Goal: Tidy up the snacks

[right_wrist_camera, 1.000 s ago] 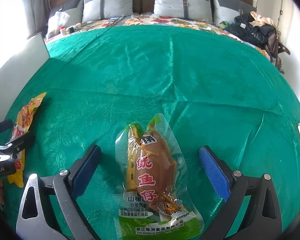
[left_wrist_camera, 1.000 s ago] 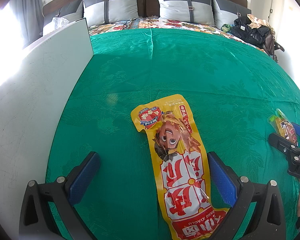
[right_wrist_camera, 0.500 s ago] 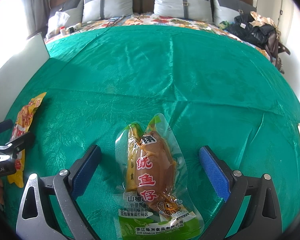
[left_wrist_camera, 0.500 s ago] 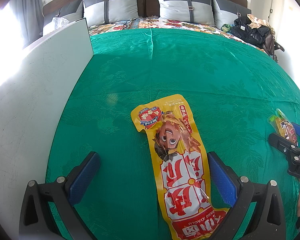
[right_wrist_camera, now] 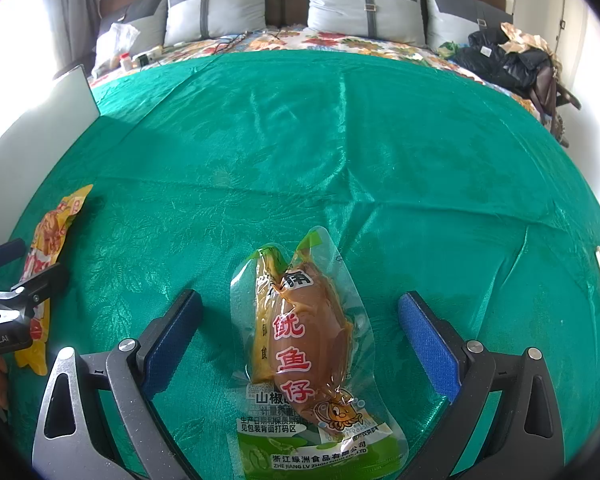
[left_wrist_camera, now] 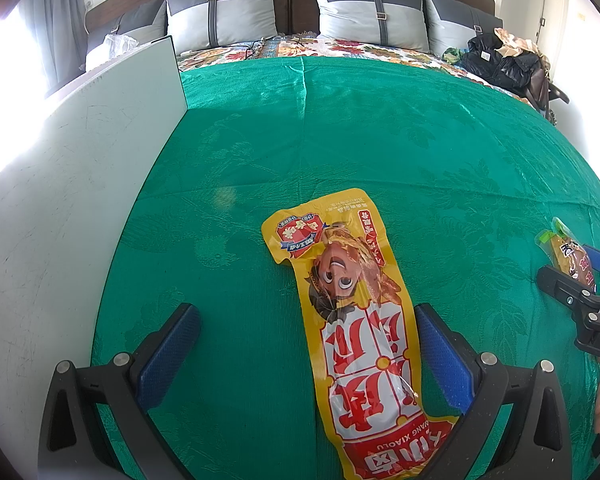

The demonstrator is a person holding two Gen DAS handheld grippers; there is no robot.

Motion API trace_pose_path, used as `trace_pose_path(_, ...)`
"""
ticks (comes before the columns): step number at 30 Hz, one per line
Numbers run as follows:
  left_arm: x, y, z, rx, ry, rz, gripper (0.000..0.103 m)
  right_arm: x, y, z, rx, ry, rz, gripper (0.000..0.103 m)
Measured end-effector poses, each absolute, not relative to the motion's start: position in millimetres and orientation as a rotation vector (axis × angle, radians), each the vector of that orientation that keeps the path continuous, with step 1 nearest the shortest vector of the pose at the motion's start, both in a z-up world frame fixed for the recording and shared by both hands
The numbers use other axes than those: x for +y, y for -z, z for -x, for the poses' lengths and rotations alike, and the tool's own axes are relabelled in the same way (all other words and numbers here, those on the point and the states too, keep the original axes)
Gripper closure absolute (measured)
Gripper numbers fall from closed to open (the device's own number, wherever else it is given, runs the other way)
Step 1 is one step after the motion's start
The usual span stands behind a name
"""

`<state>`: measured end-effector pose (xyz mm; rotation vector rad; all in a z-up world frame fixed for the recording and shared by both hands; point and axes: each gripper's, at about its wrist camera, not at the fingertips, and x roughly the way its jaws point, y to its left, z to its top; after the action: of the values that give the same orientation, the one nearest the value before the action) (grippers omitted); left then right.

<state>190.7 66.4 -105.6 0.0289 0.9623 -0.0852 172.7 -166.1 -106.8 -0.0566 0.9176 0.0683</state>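
Shiny, floppy yellow snack pack (left_wrist_camera: pixel 364 340) and squishy squid pouch (right_wrist_camera: pixel 308 344) look light; each wide-open claw, left gripper (left_wrist_camera: pixel 306 354) and right gripper (right_wrist_camera: pixel 300 336), should pinch its middle between the fingers.

The long flat yellow snack packet (left_wrist_camera: pixel 360 336) carries a cartoon face, a red badge and big red characters on white panels, and it lies on a glossy emerald-green cloth (left_wrist_camera: pixel 340 140) woven with a faint leaf pattern. The clear vacuum pouch (right_wrist_camera: pixel 312 340) shows an orange-brown filling, red characters and a lime-green bottom band. Both grippers have royal-blue finger pads (right_wrist_camera: pixel 428 344) on black frames.
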Motion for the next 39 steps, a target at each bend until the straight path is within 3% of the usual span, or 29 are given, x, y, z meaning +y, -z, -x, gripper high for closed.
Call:
trace_pose_path(12,67,105,-189,0.963,0.09,-0.031,0.0,-167,107,-172,0.917,-0.07,0.054,0.003)
trace_pose_path(16,69,101,-197,1.081,0.153,-0.076,0.0,-166,107,-171,0.928,-0.087,0.067,0.003)
trace_pose_path(18,67,100,-203,1.155,0.151,-0.076,0.001,-167,104,-179,1.023,-0.151,0.105,0.004)
trace_pose_path(20,63,99,-204,1.186,0.156,-0.092,0.007,-170,97,-192,1.127,-0.189,0.106,0.007)
trace_pose_path(21,59,96,-203,1.178,0.174,-0.098,0.022,-173,92,-195,1.142,-0.212,0.078,0.009)
trace_pose_path(22,54,92,-201,1.167,0.195,-0.11,0.049,-174,88,-197,1.156,-0.225,0.068,0.044)
trace_pose_path(23,50,88,-198,1.159,0.197,-0.135,0.054,-175,88,-200,1.19,-0.218,0.084,0.065)
trace_pose_path(25,49,88,-196,1.179,0.219,-0.128,0.061,-178,84,-201,1.219,-0.228,0.055,0.065)
trace_pose_path(28,64,83,-180,1.164,0.244,-0.031,0.062,-181,72,-190,1.211,-0.242,0.022,0.073)
trace_pose_path(35,92,65,-132,1.086,0.255,0.166,0.062,-180,73,-160,1.183,-0.204,0.015,0.072)
trace_pose_path(38,97,60,-114,1.07,0.264,0.194,0.062,-183,90,-159,1.201,-0.175,-0.021,0.061)
trace_pose_path(39,99,58,-109,1.067,0.265,0.197,0.062,-182,91,-153,1.166,-0.186,-0.031,0.05)
